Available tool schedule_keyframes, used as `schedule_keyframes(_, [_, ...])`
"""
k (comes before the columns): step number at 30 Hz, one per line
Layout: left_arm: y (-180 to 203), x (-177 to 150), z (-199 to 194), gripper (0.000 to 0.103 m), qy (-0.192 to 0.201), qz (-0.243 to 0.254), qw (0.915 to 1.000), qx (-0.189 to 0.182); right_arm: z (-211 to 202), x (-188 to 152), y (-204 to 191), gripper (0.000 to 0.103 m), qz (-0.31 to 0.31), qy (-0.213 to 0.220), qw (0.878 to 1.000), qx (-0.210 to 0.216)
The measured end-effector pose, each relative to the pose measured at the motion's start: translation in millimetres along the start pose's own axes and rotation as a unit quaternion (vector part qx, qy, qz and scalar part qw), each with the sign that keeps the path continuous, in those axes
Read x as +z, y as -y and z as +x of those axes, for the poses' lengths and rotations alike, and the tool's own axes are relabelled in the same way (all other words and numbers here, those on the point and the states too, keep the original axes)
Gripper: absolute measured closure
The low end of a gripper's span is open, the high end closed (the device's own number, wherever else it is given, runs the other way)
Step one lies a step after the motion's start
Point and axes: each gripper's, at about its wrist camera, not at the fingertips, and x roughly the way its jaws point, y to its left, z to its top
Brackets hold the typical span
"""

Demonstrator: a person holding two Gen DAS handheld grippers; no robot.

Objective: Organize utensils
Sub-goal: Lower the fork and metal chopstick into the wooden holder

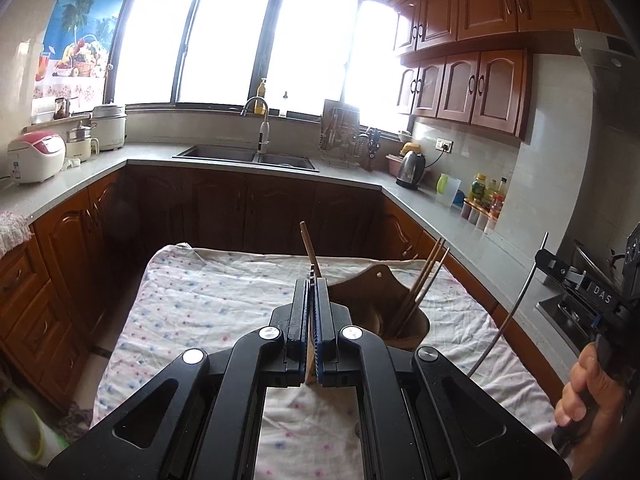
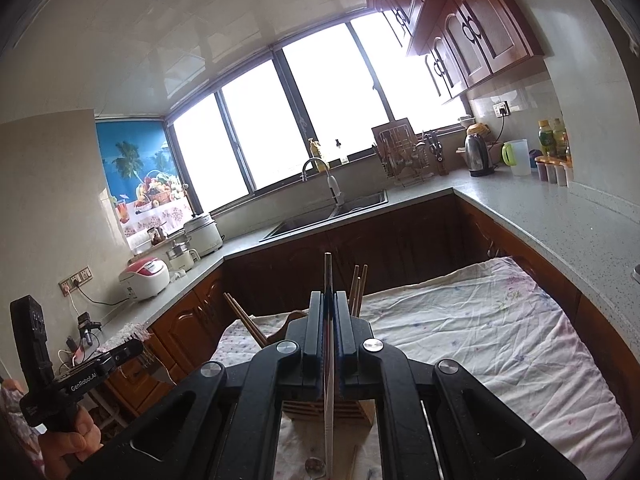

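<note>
Both claws are clamped tight: my left claw (image 1: 311, 280) pinches a wooden chopstick (image 1: 308, 246) that sticks up past its tips, and my right claw (image 2: 329, 296) grips a thin utensil (image 2: 328, 272) standing upright between its pads. Just beyond them, a wooden holder (image 1: 372, 284) with more chopsticks (image 1: 424, 280) sits on the cloth-covered surface (image 1: 208, 300).

Home kitchen, U-shaped. Ahead of the jaws: grey countertop (image 1: 160, 152) wrapping round, double sink (image 1: 246, 156) with faucet (image 1: 262, 124) sitting under the big window (image 1: 232, 44). Wooden wall cabinets (image 1: 476, 88) hanging upper right, rice cooker (image 1: 36, 156) standing far left, electric kettle (image 1: 411, 168) right.
</note>
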Motion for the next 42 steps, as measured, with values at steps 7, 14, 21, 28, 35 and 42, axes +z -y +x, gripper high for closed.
schedule_keyframes(7, [-3.7,21.5,22.5,0.102,0.022,0.001,0.9996,0.017,28.2,20.7,0.6,0.099,-0.002,0.015,1.000,0.002])
schedule_keyframes(14, [1.9,37.7,55.0,0.102,0.037,0.016,0.9985,0.037,50.8,40.3,7.7,0.099,0.018,0.056,0.998,-0.003])
schedule_keyframes(21, [14.6,25.8,93.1,0.102,0.023,0.044,0.9971,0.057,76.3,33.8,11.4,0.099,0.016,0.068,0.997,-0.017])
schedule_keyframes(28, [26.6,1.1,118.4,0.102,-0.009,0.070,0.9960,0.055,98.3,1.1,18.1,0.099,0.015,0.047,0.998,-0.029])
schedule_keyframes(35, [33.2,-24.5,136.2,0.101,-0.047,0.081,0.9948,0.039,114.3,-24.5,21.2,0.099,0.016,0.001,1.000,-0.025])
schedule_keyframes(42, [32.8,-26.5,138.5,0.101,-0.043,0.076,0.9957,0.029,122.9,-41.3,30.0,0.098,0.028,-0.033,0.999,-0.025])
